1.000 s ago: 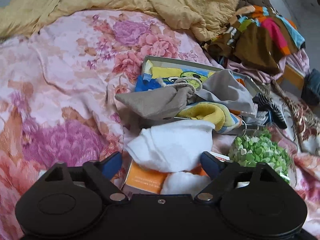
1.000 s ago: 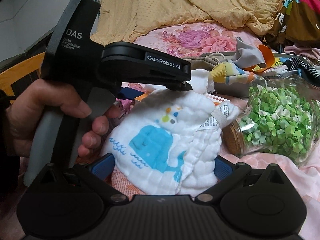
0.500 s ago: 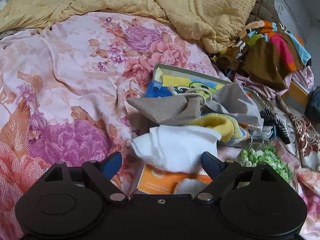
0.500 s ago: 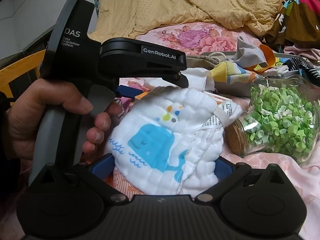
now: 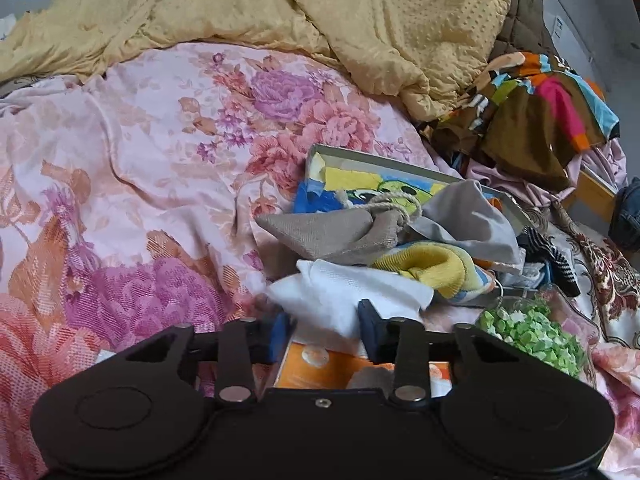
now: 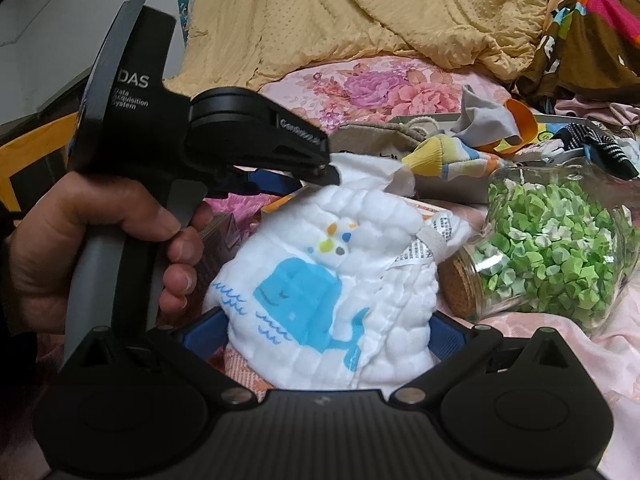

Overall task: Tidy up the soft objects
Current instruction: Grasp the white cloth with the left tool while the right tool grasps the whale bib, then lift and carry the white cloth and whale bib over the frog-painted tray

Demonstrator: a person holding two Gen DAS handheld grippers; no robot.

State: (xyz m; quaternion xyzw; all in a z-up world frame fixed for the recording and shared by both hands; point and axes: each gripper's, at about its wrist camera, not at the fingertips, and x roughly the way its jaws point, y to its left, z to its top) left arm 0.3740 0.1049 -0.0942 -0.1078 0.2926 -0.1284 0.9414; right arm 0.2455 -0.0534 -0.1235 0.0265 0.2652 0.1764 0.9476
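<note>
Near the left gripper (image 5: pixel 323 330), the white cloth (image 5: pixel 352 300) is pinched, its lower part hidden. "DAS Data Acquisition System" is read on it. The whale cloth (image 6: pixel 320 300) is flanked by the right gripper (image 6: pixel 324 330), fingers spread.

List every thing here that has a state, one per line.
left hand-held gripper: closed on the white cloth
right hand-held gripper: open, astride the whale cloth
glass jar: on its side, corked, full of green paper stars
beige pouch: drawstring cinched
box: open, holding cloths
yellow blanket: crumpled
</note>
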